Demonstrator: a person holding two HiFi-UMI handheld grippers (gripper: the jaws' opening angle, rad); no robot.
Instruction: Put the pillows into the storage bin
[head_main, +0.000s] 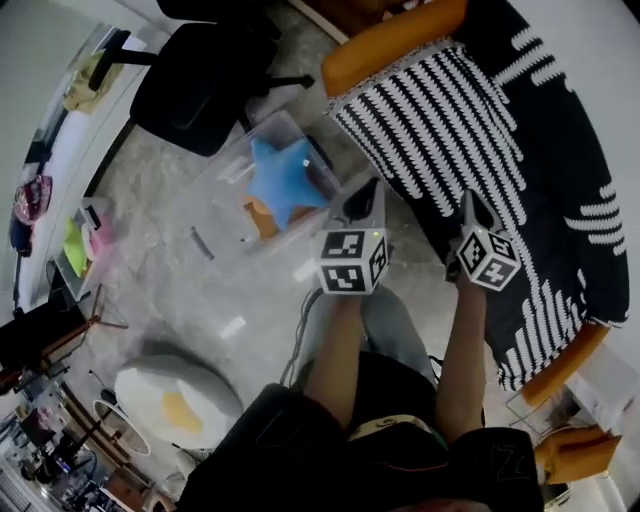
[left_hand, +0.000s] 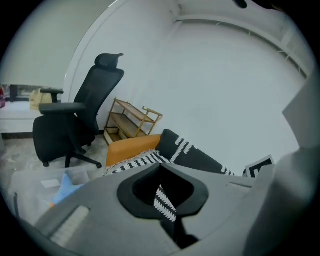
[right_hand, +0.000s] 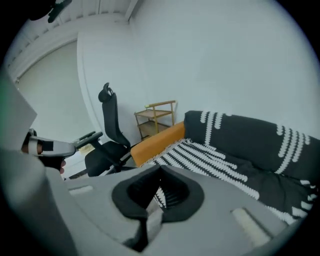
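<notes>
Already a blue star pillow (head_main: 285, 180) lies inside the clear storage bin (head_main: 228, 160), which stands on the floor just ahead of the left gripper (head_main: 364, 200) and to its left; something orange-brown shows beneath the star, too hidden to name. A white cushion with a yellow centre (head_main: 178, 400), probably a second pillow, lies on the floor well behind both sets of jaws, near the person's left side. The left gripper's jaws are pressed together with nothing between them, and the right gripper (head_main: 476, 208) is likewise closed and empty, hanging over the edge of the striped throw (head_main: 470, 120) that covers the orange sofa (head_main: 390, 45) ahead of it. The likely trouble comes from that white cushion: both grippers point away from it, so a reach back with the jaws closed would only nudge it along the floor. A narrow pinch on soft stuffing could also slip free on the way over. Since the star fills much of the bin, a second pillow may perch on the rim and roll off, or shove the light bin towards the black office chair (head_main: 195, 80) beyond.
</notes>
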